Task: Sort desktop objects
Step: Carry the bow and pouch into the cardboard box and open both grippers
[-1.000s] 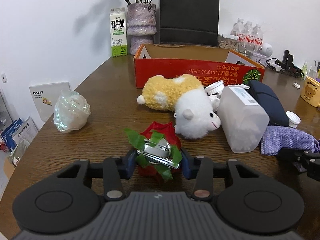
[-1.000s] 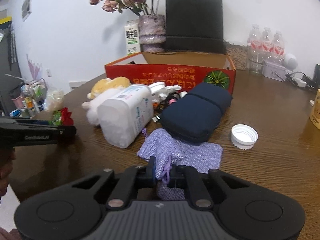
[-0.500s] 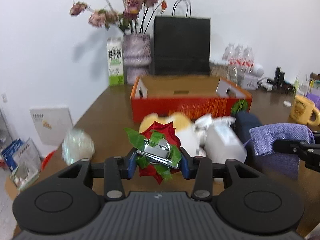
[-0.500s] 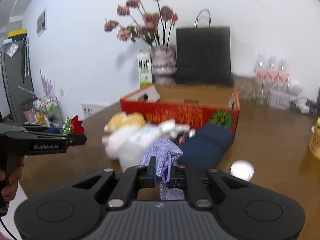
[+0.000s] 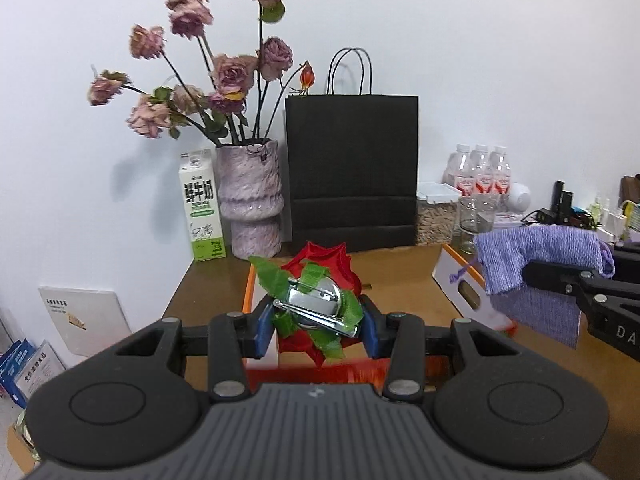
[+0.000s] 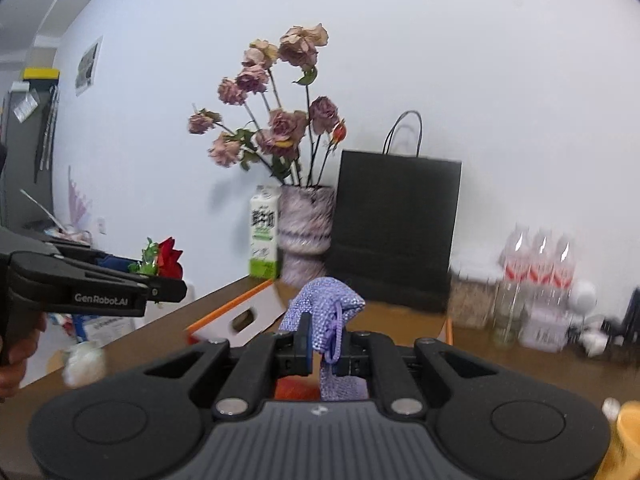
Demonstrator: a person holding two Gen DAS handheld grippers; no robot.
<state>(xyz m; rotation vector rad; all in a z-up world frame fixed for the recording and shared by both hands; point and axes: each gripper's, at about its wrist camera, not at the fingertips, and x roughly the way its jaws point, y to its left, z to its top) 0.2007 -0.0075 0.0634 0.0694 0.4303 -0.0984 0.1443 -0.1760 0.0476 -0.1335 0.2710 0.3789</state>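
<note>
My left gripper [image 5: 316, 322] is shut on a red fabric rose brooch [image 5: 320, 280] with green leaves and a silver clip, held in the air over the near wall of the red cardboard box [image 5: 456, 280]. In the right wrist view the rose brooch [image 6: 166, 260] sticks out of the left gripper at the left. My right gripper [image 6: 328, 350] is shut on a purple knitted pouch [image 6: 324, 304] that hangs down between its fingers. The same purple pouch [image 5: 536, 264] shows at the right of the left wrist view, also above the red box [image 6: 236, 312].
Against the back wall stand a milk carton [image 5: 200, 208], a vase of dried roses [image 5: 250, 200], a black paper bag [image 5: 352, 176] and water bottles [image 5: 480, 172]. A yellow mug [image 6: 624, 436] sits low right. A person's hand [image 6: 16, 356] holds the left gripper's handle.
Both grippers have risen off the table with the rose brooch and the purple pouch and moved toward the red box; the plush toy and white container have dropped out of view.
</note>
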